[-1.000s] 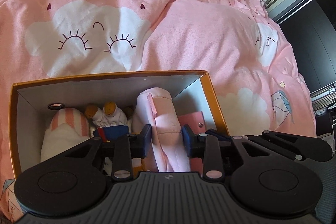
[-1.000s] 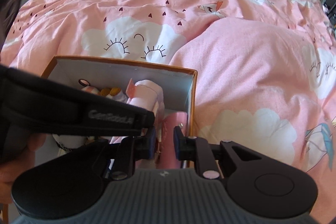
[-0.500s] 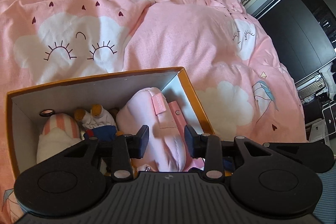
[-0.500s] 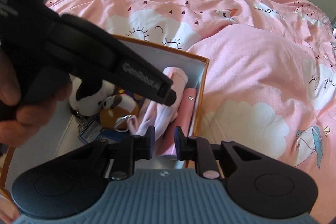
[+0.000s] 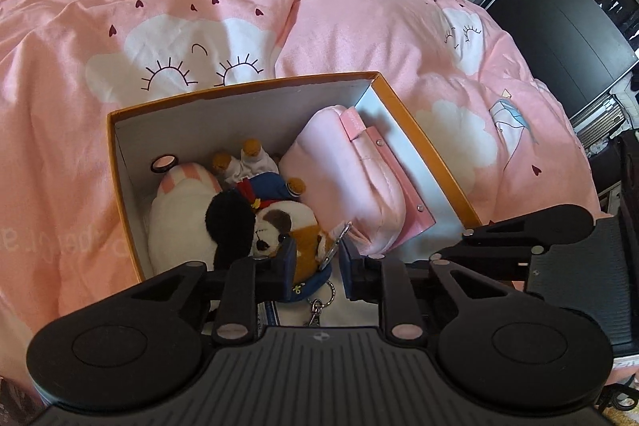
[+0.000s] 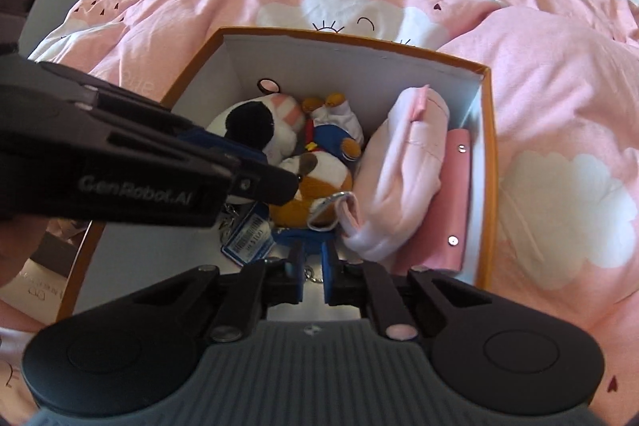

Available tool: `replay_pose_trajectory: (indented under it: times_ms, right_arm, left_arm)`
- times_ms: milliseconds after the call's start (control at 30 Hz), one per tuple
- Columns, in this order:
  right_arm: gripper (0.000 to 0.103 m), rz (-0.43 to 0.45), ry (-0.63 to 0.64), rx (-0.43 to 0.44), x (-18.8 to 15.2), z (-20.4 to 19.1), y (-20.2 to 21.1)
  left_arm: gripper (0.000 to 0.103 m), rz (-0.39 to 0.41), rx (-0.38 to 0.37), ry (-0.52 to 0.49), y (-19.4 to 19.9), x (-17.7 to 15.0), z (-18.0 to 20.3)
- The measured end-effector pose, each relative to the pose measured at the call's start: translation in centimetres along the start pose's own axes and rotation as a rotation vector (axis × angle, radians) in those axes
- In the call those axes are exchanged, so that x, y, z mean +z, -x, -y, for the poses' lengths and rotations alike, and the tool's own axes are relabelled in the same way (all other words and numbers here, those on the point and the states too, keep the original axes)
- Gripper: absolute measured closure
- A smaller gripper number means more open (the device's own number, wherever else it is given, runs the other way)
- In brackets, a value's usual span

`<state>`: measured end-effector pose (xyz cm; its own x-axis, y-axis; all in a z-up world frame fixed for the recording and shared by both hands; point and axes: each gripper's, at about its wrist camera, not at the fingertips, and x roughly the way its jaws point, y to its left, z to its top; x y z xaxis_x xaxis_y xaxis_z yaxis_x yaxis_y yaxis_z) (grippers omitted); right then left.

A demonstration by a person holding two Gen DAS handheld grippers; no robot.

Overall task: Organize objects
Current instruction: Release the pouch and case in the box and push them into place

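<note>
Your orange box (image 6: 489, 162) sits on the pink duvet (image 6: 559, 98), and everything you're sorting is inside it. Against its right wall stands the pink wallet (image 6: 453, 202), with the pale pink pouch (image 6: 403, 166) just beside it. The plush toys (image 5: 223, 222) fill the box's left half. Your left gripper (image 5: 317, 262) hangs over the box's near end, jaws closing, the brown plush keychain (image 5: 305, 242) between them (no firm pinch visible). Your right gripper (image 6: 311, 276) has its fingers drawn nearly together, holding nothing.
</note>
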<state>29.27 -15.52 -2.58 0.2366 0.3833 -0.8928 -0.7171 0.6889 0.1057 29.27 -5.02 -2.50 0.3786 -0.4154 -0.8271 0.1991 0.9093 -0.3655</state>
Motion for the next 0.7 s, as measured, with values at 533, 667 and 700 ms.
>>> replay_pose_trajectory:
  times_ms: [533, 667, 700]
  right_arm:
    - [0.103, -0.05, 0.011, -0.114, 1.2, 1.7, -4.3]
    - [0.102, -0.056, -0.015, -0.095, 1.1, 2.0, -4.4]
    - [0.098, -0.056, -0.022, -0.084, 1.0, 2.0, -4.1]
  left_arm:
    - [0.078, -0.009, -0.038, 0.016, -0.2, -0.7, -1.3]
    - [0.077, 0.001, -0.029, 0.002, 0.4, -0.8, -1.3]
    - [0.077, 0.006, -0.028, -0.002, 0.7, -0.8, -1.2]
